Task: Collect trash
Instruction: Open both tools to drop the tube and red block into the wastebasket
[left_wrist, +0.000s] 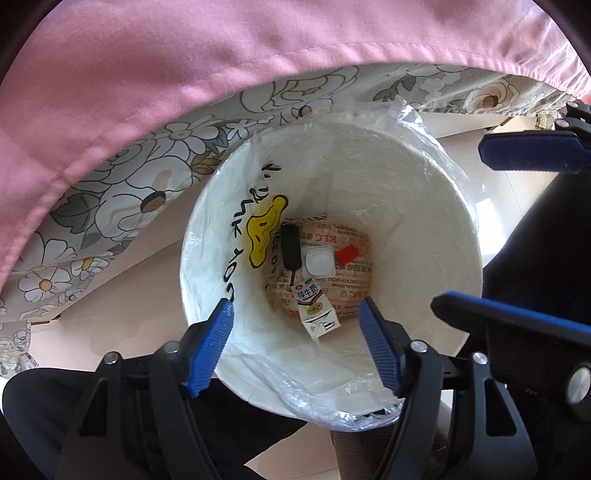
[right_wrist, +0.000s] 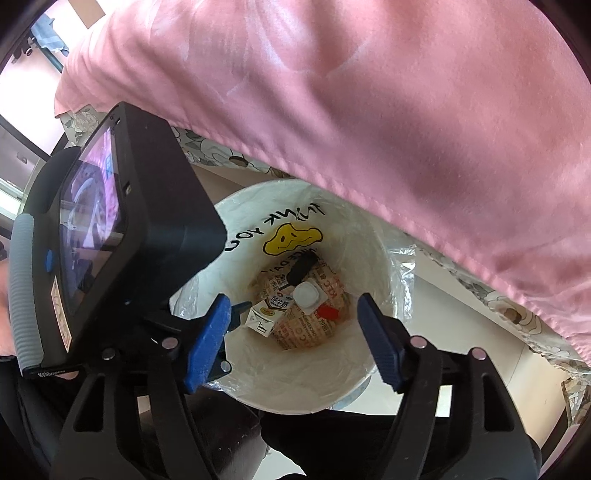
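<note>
**Both grippers open above the lined white bin**

The landmark is the round white trash bin, lined with a thin clear plastic bag whose edge folds out over the rim. On its inner wall is black handwritten lettering and a yellow blob-shaped smiley face.

At the bottom of the bin lies the collected trash. A crumpled brown printed paper wrapper with red lettering covers the floor of the bin. On top of it rest a small white milk carton with blue and brown print, a round white plastic cup with a square flange, a small red plastic piece just beside the cup, and a black oblong object lying against the wall under the smiley face.

The left gripper hangs over the bin's mouth, pointing straight down into it. Its blue ribbed fingers stand wide apart with nothing between them. The right gripper is also above the bin, beside the left one, its blue fingers likewise spread wide and holding nothing.

Above and behind the bin a pink cloth overhangs a floral-printed fabric, which hangs down close to the bin's far rim. The bin stands on a pale tiled floor.
</note>
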